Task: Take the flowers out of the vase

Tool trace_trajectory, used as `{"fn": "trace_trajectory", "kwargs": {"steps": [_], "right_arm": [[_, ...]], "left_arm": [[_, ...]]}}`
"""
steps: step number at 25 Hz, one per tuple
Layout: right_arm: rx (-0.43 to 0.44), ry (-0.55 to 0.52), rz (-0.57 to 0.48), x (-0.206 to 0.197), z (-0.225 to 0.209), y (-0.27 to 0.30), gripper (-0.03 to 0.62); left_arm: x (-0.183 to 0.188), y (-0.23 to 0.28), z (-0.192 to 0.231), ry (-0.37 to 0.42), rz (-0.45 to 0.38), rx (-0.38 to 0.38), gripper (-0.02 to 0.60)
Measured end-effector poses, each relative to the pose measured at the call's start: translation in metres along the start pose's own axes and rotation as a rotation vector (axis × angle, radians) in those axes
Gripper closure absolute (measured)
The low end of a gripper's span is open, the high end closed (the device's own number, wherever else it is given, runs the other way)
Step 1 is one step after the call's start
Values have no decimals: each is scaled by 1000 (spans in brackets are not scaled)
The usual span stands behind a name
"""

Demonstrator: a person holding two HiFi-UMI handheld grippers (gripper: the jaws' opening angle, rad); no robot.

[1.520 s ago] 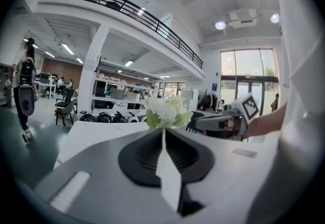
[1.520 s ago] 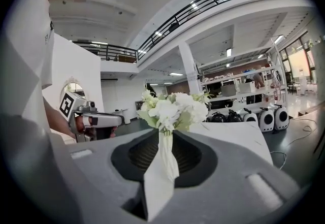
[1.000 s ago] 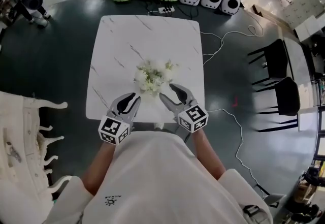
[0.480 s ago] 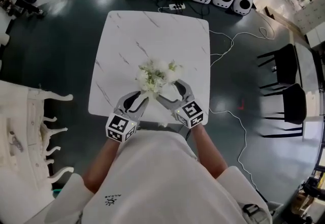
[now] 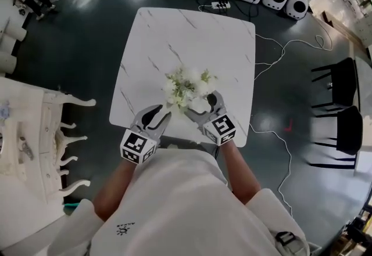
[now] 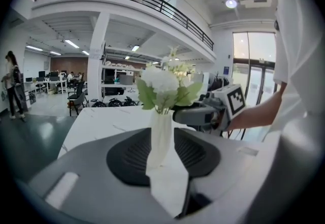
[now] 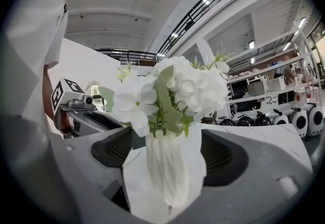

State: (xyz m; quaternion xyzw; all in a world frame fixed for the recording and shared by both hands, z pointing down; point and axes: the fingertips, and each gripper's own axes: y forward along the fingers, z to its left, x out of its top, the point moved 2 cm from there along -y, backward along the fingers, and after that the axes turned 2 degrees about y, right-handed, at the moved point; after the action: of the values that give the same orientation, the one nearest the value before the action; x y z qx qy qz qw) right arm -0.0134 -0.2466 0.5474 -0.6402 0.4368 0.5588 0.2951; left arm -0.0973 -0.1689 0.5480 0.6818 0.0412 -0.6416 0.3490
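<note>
- Left gripper [image 5: 156, 115]: jaws have just been opening and now stand spread. The vase [image 6: 161, 136] sits in the gap, pads not pressing it. Agree?
- Agree. Right gripper [image 5: 203, 107] is the same, jaws just been opening too, wider. They stand clear on both sides of the vase, nothing clamped.
- So neither holds anything. Where's the vase?
- Upright on the marble table [image 5: 192, 34], toward the edge nearest the person. One gripper comes at the vase from the person's left, the other from the right. They roughly face each other across it.
- Flowers [image 5: 186, 85]?
- White bunch with green leaves, stems down in the vase neck, heads above the vase. Not lifted.
- What does it mean for the task?
- My read is approach step, both opened up to take hold. The left jaws line up on the vase body, likely to steady it. The right gripper view has the vase body low between the jaws and the blooms above. It probably has to rise to the stems just above the vase rim before closing.
- Risk?
- Narrow vase, looks light. Pulling before the left one clamps could tip it.
- Progress?
- Early, pull-out not started.
</note>
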Motion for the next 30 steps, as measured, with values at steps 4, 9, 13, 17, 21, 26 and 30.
{"fn": "trace_trajectory", "kwargs": {"steps": [4,9,13,17,21,26,30], "right_arm": [[25,-12,-33,6,1,5,171],[64,26,-73,6,0,6,172],[90,32,-97,11,2,8,174],[113,16,-97,13,3,8,177],[128,2,-111,20,4,6,227],[138,-11,-122,24,6,1,294],[138,-15,-136,25,8,-2,342]], "left_arm": [[-2,-4,-1,10,26,14,479],[-4,-5,-8,37,52,21,479],[2,-7,-9,61,50,27,479],[5,-8,-10,57,42,36,479],[6,-8,-9,31,34,44,480],[6,-6,-10,29,37,42,479],[6,-6,-11,38,39,38,479]]}}
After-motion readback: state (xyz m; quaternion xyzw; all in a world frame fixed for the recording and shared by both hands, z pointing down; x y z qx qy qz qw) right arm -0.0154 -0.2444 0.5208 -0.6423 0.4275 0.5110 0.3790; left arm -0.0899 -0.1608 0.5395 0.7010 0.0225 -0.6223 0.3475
